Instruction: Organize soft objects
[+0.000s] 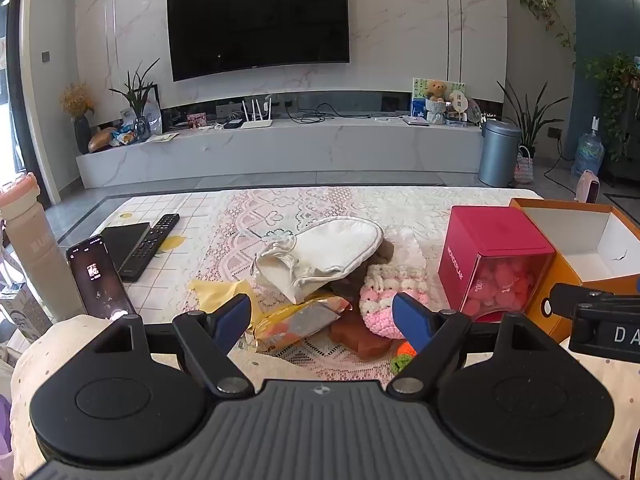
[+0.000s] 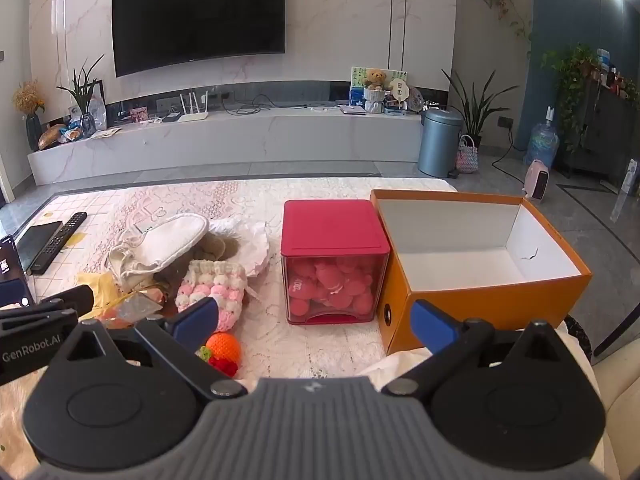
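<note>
Left hand-held gripper (image 1: 322,320) wide open, holding nothing, hovering near edge of the desk (image 1: 340,204) over the pile of soft things. Right hand-held gripper (image 2: 316,320) also wide open and empty, sitting further right, in front of the red box (image 2: 334,228) and orange box (image 2: 480,296). Pile at desk centre-left: white cloth bag (image 1: 324,252) on top, pink-and-white crochet pouch (image 2: 212,288) just right of it and near, yellow foil packet (image 1: 296,320) at near left of pile, brown plush (image 1: 360,338) partly hidden underneath. Small orange crochet ball (image 2: 223,346) lies near, apart from pouch. Red box with clear front shows pink puffs (image 2: 332,284) inside; touching or just beside the open orange box at far right. Phone (image 1: 100,276) and remote (image 1: 150,240) at left.
</note>
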`<action>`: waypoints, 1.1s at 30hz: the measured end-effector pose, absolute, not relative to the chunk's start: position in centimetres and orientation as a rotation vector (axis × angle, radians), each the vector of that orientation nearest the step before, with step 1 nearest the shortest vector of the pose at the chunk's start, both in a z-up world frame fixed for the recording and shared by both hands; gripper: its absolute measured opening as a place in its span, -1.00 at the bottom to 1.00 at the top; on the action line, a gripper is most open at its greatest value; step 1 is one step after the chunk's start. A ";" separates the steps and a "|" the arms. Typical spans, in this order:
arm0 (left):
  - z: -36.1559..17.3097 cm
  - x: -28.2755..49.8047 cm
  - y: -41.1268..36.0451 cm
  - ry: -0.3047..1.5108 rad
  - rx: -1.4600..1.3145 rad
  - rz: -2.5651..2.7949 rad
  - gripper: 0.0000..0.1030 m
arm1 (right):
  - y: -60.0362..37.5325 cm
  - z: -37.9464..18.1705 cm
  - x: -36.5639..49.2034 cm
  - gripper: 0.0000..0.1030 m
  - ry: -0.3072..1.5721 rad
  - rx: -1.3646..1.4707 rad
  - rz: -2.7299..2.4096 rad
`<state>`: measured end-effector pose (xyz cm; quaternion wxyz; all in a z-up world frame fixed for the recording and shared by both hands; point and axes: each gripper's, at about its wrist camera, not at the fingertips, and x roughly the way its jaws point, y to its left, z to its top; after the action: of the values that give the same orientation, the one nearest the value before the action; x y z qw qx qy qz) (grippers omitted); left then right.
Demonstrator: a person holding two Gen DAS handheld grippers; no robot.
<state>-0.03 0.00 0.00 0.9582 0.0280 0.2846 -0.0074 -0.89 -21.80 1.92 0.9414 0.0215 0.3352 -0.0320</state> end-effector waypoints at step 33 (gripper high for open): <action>-0.4 0.1 0.2 0.599 0.052 -0.013 0.83 | -22.1 1.8 -1.1 0.95 0.692 0.045 -0.065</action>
<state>0.13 0.23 -0.43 0.9551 0.0254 0.2951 -0.0063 -1.06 -22.09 1.84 0.9399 0.0222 0.3393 -0.0317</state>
